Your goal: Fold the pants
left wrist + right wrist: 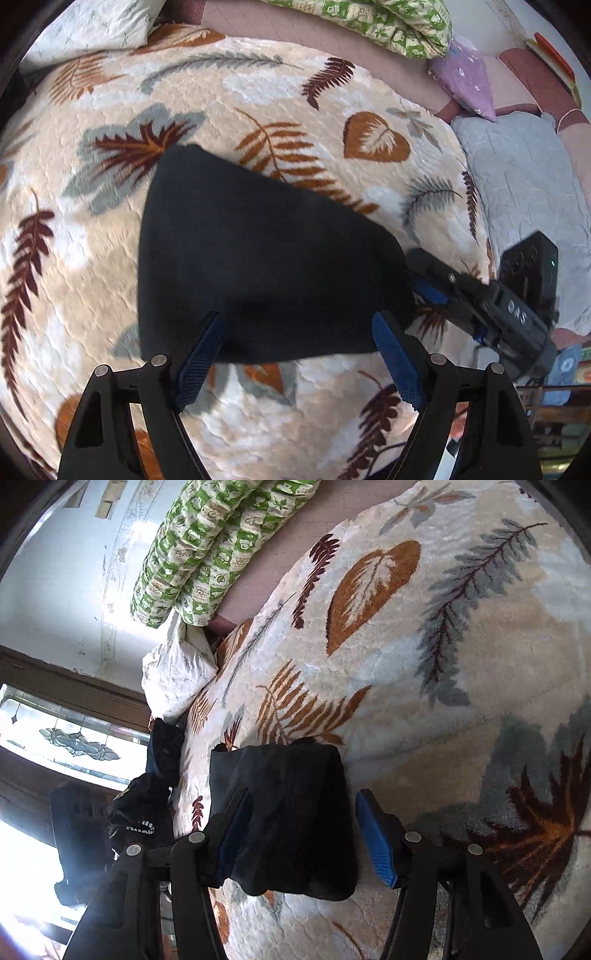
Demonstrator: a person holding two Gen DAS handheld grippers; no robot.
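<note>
Black fabric fills the middle of our left wrist view: the folded pants (266, 266) lie flat on the leaf-patterned blanket (258, 92) that covers the bed. Our left gripper (299, 332) hangs over the near edge of the pants with its fingers (201, 354) spread wide; the blue pads stand on either side of that near edge, and we see no pinch on the cloth. Beyond the pants' right corner our right gripper (428, 280) reaches in from the side, its tips at that corner. Far past the pants, at the head of the bed, lie a green patterned quilt (388, 26) and a white pillow (92, 26).

From the right wrist view, the pants (288, 812) sit as a dark folded bundle on the same blanket (443, 664), between the fingers of our right gripper (301, 834). The left pad lies against the cloth's side, while the right pad (375, 842) stands just clear of it, so the fingers are half spread and not clamped. Left of the pants, off the bed's edge, hangs more dark clothing (147, 801).
</note>
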